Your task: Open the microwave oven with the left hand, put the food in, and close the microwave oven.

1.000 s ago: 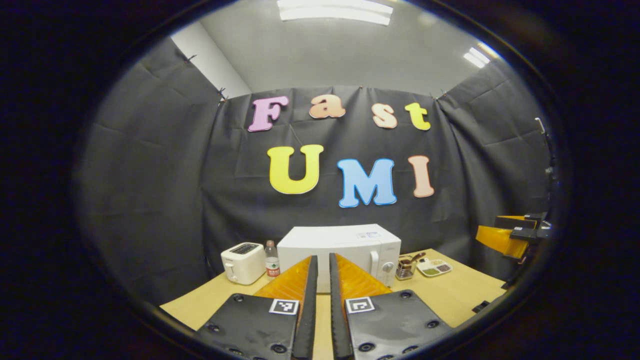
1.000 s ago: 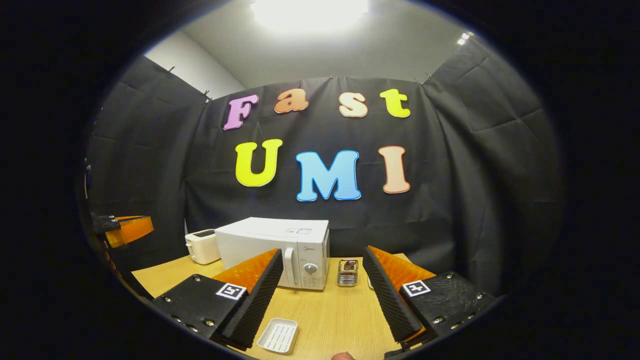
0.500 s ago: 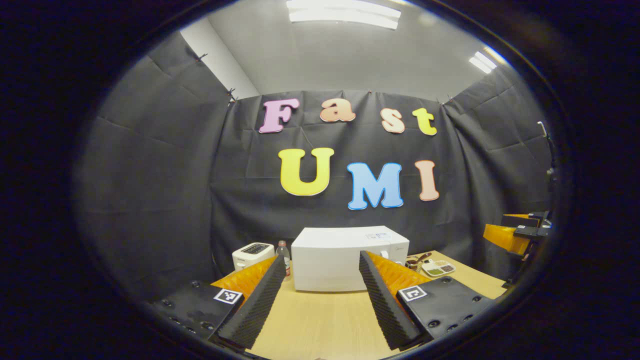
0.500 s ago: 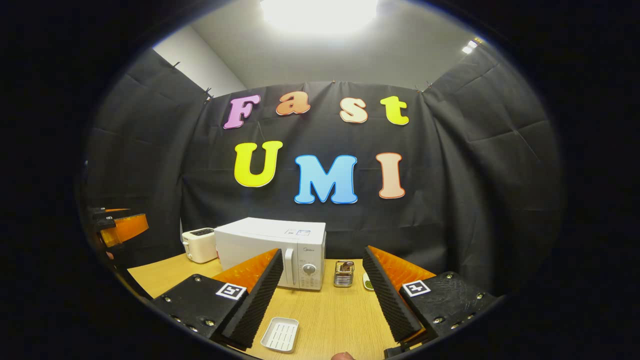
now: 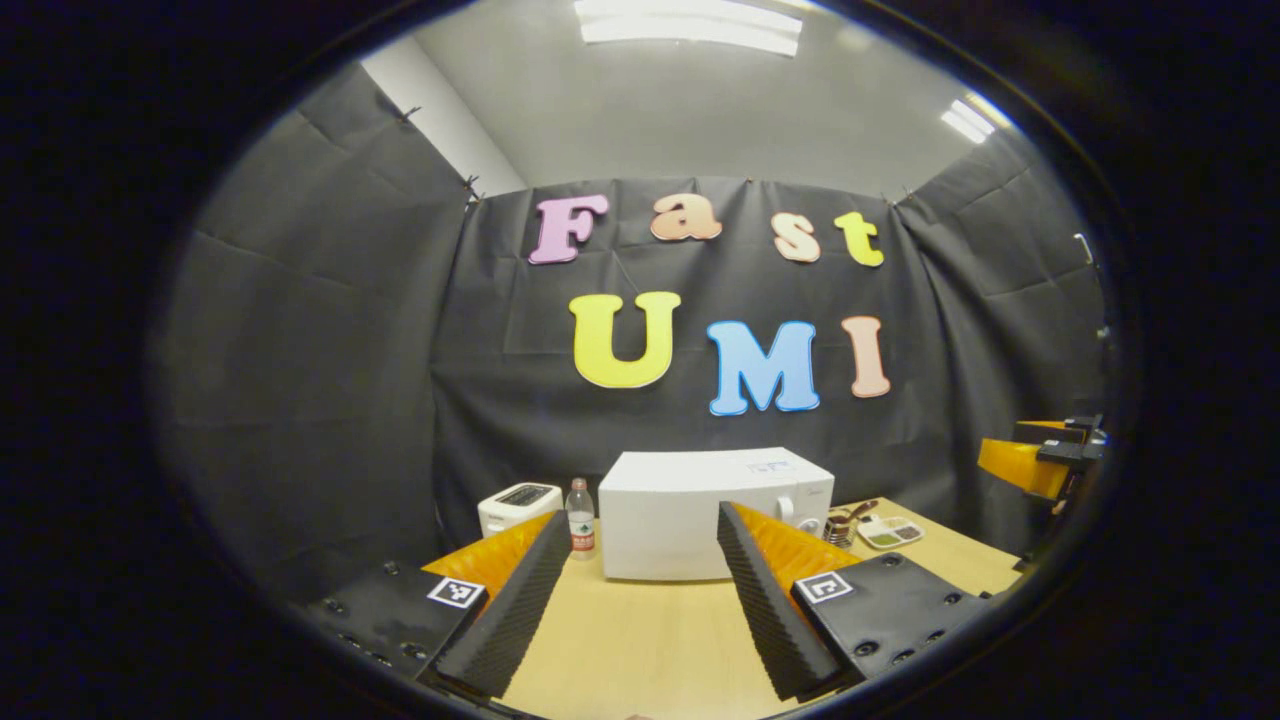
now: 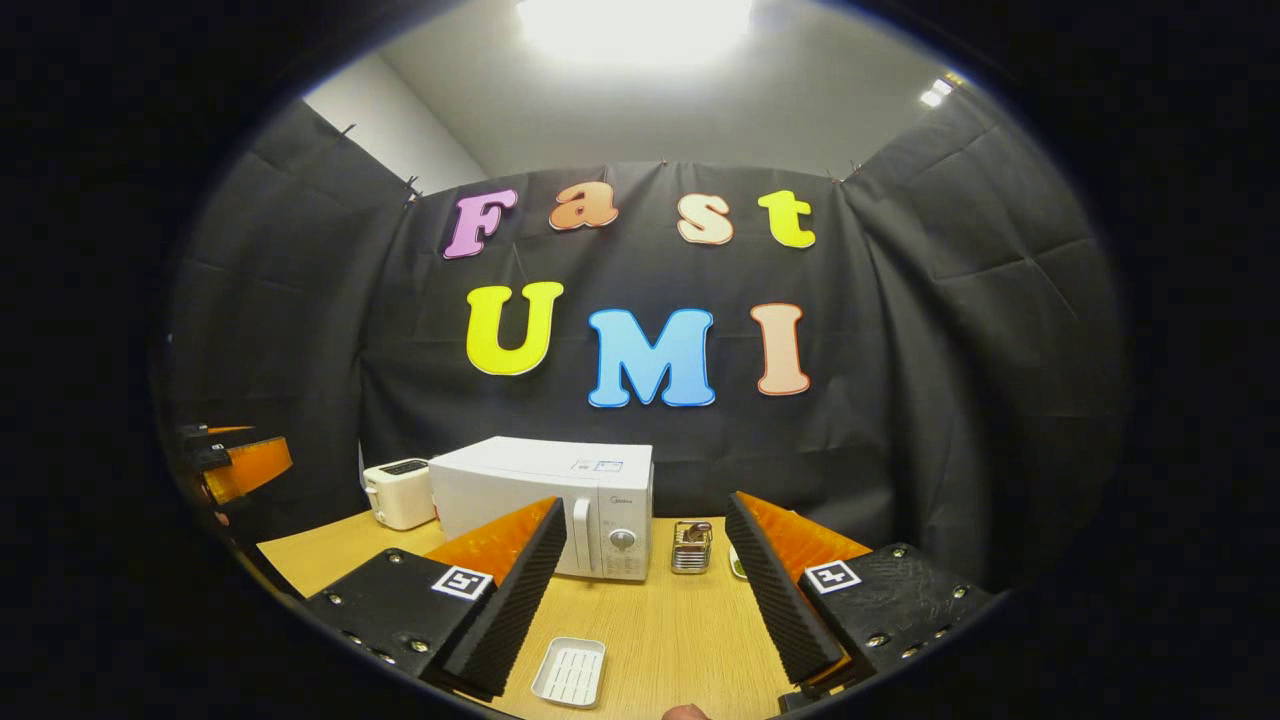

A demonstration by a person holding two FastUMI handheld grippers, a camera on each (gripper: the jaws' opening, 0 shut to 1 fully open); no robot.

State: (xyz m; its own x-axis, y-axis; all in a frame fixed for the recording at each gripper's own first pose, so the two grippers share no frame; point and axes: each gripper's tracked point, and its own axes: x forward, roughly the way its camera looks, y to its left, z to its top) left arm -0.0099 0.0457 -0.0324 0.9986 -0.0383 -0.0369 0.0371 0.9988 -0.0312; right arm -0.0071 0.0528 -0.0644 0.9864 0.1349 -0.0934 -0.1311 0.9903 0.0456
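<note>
Behind both spread, empty grippers, the microwave oven point(image 6: 545, 505) sits broadside, door closed.

On table point(image 6: 660, 640): toaster point(image 6: 400, 493) left of microwave point(image 6: 545, 500), bottle point(image 5: 580, 518) between them, rack point(image 6: 691, 547) right, tray point(image 6: 569, 672) in front.

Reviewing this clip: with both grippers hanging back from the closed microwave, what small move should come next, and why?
Probably bring the left gripper forward and rightward toward the microwave door handle. The door is shut, the left gripper is open and holds nothing, and bare table lies between it and the oven. The right gripper, also open, can wait.
</note>
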